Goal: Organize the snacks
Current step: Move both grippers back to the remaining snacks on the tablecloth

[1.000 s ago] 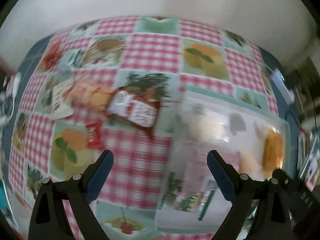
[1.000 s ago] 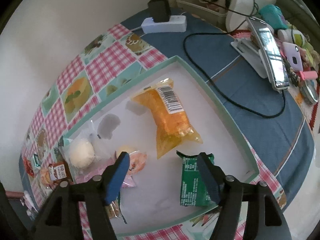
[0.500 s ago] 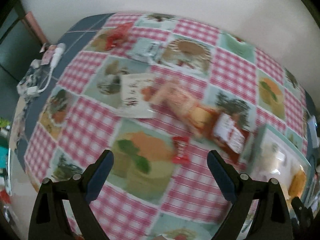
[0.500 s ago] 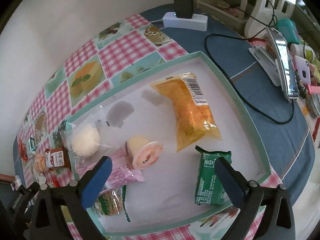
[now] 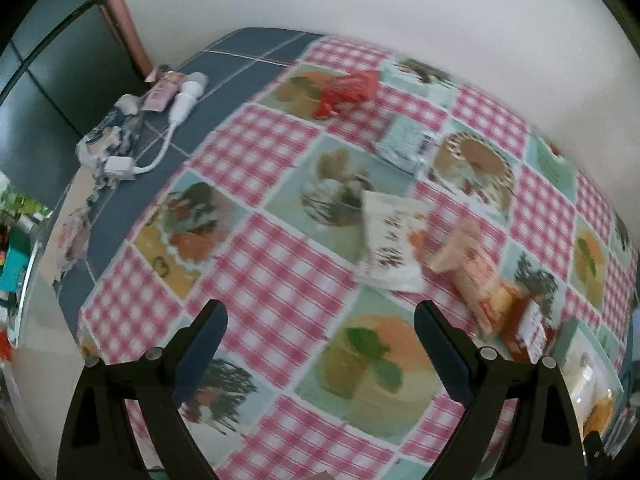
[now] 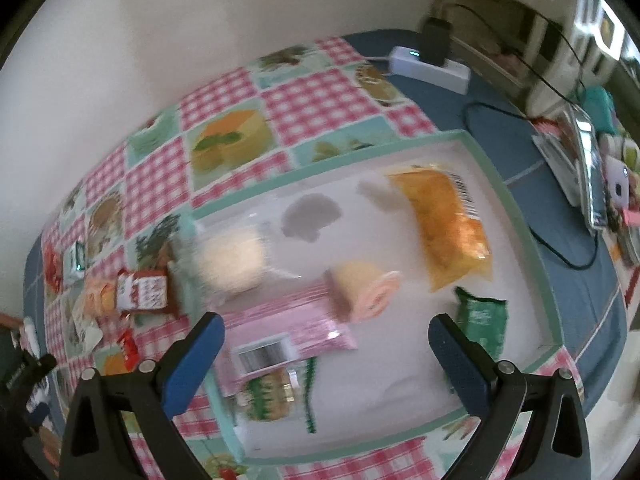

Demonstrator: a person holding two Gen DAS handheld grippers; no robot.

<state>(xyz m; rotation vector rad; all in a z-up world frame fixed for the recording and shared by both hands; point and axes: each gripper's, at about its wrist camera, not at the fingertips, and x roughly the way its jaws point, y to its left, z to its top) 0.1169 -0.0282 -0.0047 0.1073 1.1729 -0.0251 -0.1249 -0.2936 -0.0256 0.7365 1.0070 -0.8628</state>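
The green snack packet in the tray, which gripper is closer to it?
Right. The right gripper hangs over the tray, the green packet by its right finger. The left gripper faces tablecloth outside it.

A shallow tray with a mint-green rim is holding an orange bag, a green packet, a pink-lidded cup lying on its side, a pink pack and a white bun. Outside it, a white packet, a red wrapper, a pale-blue pouch and an orange pack are lying loose on the checked cloth.
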